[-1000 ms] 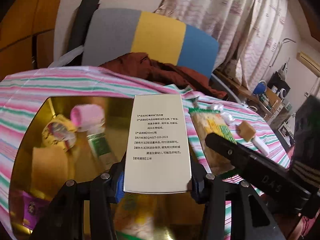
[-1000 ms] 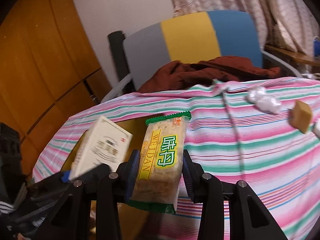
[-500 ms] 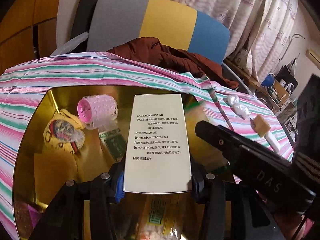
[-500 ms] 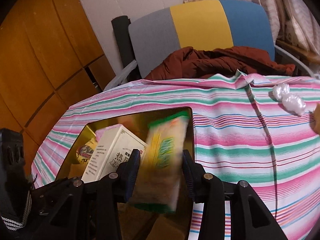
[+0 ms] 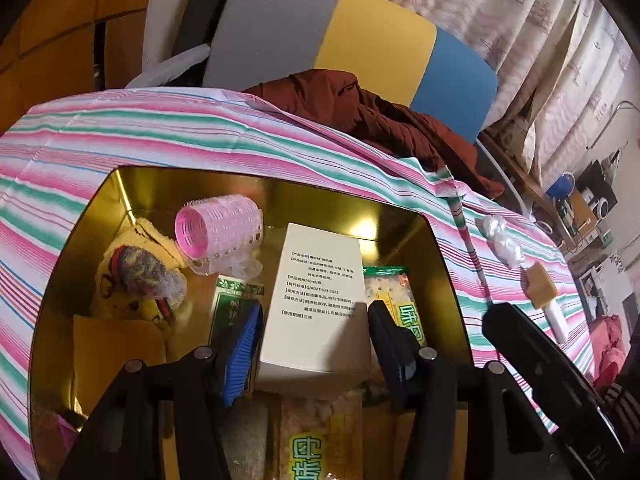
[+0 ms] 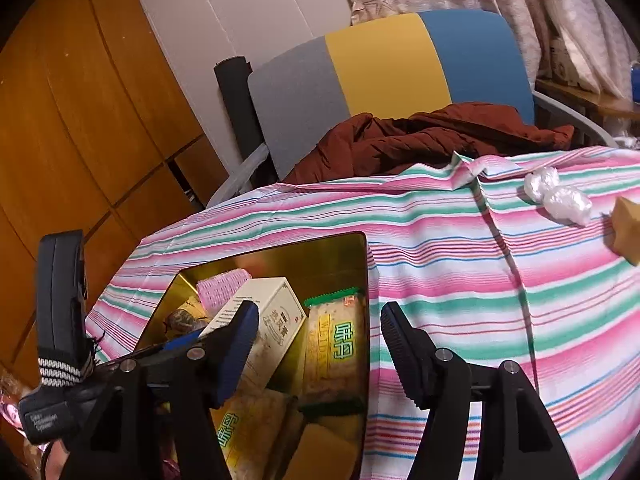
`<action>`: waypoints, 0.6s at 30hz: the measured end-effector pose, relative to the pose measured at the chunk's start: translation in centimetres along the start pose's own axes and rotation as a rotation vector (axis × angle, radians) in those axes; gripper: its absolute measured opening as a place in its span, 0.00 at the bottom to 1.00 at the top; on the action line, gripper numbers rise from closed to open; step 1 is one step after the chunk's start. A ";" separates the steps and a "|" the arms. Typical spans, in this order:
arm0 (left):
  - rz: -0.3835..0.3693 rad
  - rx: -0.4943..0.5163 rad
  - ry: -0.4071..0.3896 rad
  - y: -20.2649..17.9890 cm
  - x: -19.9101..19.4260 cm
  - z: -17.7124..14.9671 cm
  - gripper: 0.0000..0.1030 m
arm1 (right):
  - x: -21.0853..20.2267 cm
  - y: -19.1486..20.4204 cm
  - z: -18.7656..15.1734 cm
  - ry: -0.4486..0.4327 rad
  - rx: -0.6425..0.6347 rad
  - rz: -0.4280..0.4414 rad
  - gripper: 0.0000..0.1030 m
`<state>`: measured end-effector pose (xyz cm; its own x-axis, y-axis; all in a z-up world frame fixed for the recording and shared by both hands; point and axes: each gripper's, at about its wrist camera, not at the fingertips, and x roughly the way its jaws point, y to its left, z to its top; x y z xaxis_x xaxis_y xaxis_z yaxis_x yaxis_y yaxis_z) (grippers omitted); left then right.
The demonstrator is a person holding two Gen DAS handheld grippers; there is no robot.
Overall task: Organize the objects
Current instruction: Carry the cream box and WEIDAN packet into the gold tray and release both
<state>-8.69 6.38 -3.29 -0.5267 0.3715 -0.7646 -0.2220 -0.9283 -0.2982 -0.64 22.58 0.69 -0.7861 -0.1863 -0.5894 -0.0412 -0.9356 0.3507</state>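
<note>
— Gold-coloured tin box (image 5: 120,200), what is lying in it on the left side?

— I am seeing a yellow plush toy (image 5: 132,276) by the left wall, and a pink hair roller (image 5: 218,232) is resting just beside it, toward the far wall. A green sachet (image 5: 234,300) is lying below the roller.

— And your left gripper (image 5: 314,340)?

— I am holding it over the box and its jaws are opening. A white carton (image 5: 320,292) with printed text is standing tilted between them, and the pads are no longer pressing on it.

— What is sitting right of that carton?

— A snack bar packet (image 6: 336,344) with a green top edge is leaning against the right wall of the box, touching the carton. I am holding my right gripper (image 6: 316,348) above it; its jaws are opening too, and the packet is lying loose below them, not gripped.

— Further right?

— I am looking at the striped tablecloth (image 6: 460,260), where a crumpled clear wrapper (image 6: 558,196) and a tan sponge block (image 5: 540,288) are lying well apart from the box. A brown jacket (image 6: 420,136) is lying heaped on the chair (image 6: 380,68) behind the table.
</note>
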 end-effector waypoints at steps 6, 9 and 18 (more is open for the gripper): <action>-0.004 0.047 -0.003 -0.8 0.9 1.6 0.50 | -0.3 -0.2 -0.2 -0.005 0.015 0.007 0.63; -0.043 0.006 0.004 -1.0 0.6 2.0 0.56 | -0.8 -0.6 -0.1 -0.011 0.022 0.014 0.63; -0.079 -0.139 0.021 -1.0 -1.0 0.5 0.69 | -3.1 -3.6 0.2 -0.053 0.068 -0.018 0.65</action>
<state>-8.35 6.91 -1.96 -0.4941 0.4445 -0.7472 -0.1452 -0.8895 -0.4332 1.83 26.58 1.36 -0.8163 -0.1522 -0.5572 -0.0956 -0.9158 0.3902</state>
